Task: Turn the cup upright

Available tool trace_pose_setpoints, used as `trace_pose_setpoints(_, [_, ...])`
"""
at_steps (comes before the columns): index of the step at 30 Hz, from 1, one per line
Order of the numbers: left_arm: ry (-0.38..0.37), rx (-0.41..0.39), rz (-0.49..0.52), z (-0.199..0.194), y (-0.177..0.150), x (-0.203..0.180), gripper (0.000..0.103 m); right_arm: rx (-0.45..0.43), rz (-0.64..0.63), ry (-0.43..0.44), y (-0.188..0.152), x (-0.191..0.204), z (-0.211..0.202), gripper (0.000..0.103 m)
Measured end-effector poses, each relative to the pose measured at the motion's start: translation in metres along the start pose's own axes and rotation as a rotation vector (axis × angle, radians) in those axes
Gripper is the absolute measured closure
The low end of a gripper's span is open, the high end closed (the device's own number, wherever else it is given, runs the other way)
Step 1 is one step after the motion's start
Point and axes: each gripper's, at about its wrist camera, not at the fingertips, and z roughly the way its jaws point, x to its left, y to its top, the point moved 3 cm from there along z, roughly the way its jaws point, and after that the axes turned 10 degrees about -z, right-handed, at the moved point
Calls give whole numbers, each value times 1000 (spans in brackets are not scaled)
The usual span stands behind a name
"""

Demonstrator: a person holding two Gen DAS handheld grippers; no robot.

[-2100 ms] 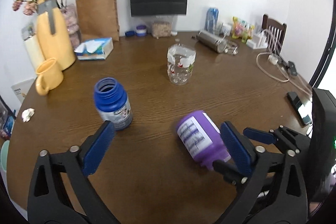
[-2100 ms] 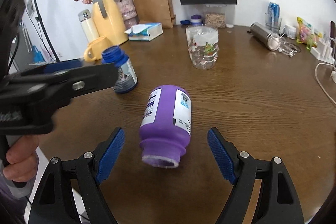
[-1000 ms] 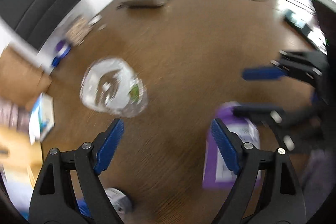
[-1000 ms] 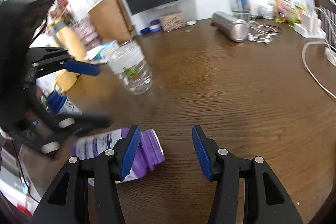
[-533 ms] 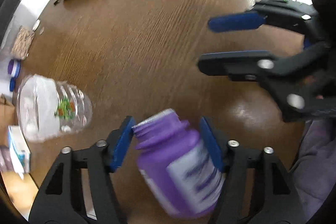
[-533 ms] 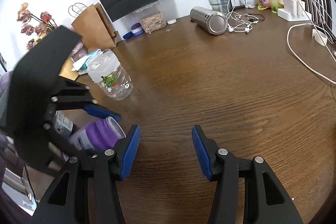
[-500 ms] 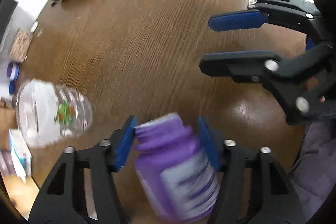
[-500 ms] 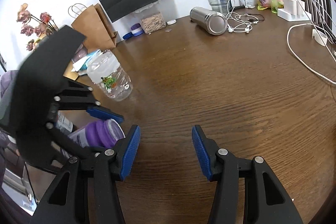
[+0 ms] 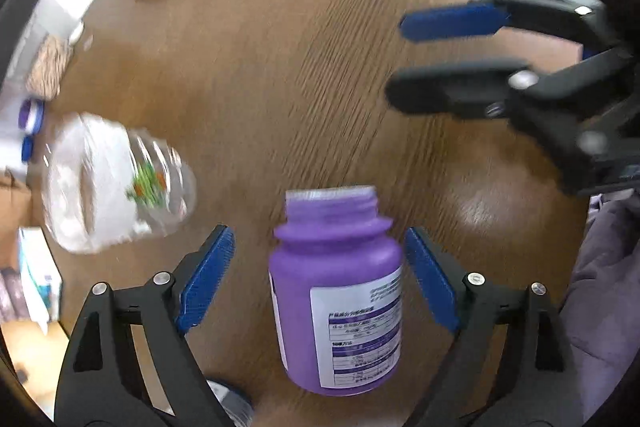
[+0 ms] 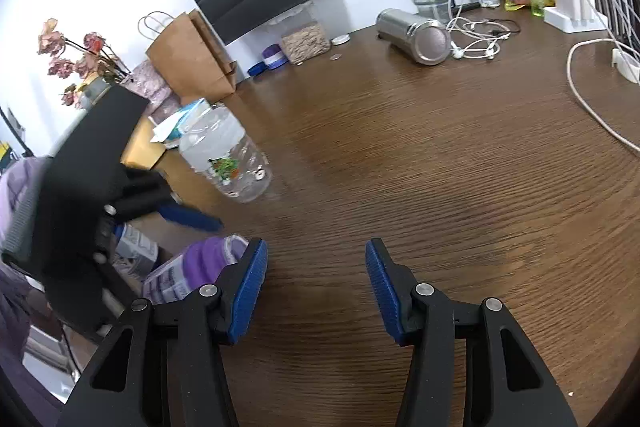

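Observation:
A purple open-mouthed bottle (image 9: 340,291) with a white label lies between the fingers of my left gripper (image 9: 320,271), mouth pointing away from the camera. The jaws stand apart from its sides with a gap on each side, so the left gripper is open. In the right wrist view the bottle (image 10: 196,267) lies on its side at the lower left, beside the left gripper (image 10: 188,219). My right gripper (image 10: 316,271) is open and empty over the brown table; it also shows in the left wrist view (image 9: 448,55).
A clear plastic bottle (image 10: 228,159) stands left of centre. A blue-capped bottle (image 10: 136,243) sits behind the left gripper. A steel flask (image 10: 416,35), earphones, a can, a white cable (image 10: 592,107), a paper bag (image 10: 192,59) and a tissue box line the far side.
My left gripper has opened: half a second ago its pads pressed the purple bottle's neck, now they stand apart from it. The right gripper has stayed open and nearly still.

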Motion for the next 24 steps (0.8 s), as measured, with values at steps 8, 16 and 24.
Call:
trace_pose_setpoints(8, [47,-141,-97,-39,-10,10,43,-38,9,206,29,21,-14,24])
trace_pose_setpoints(16, [135,-495,-240,-123,-39,28,43,-22,-85,507,109,83,-8,16])
trace_pose_setpoints(24, [157,-648,-439,-159,-65,82,43,49,-91,610,138,123,29,25])
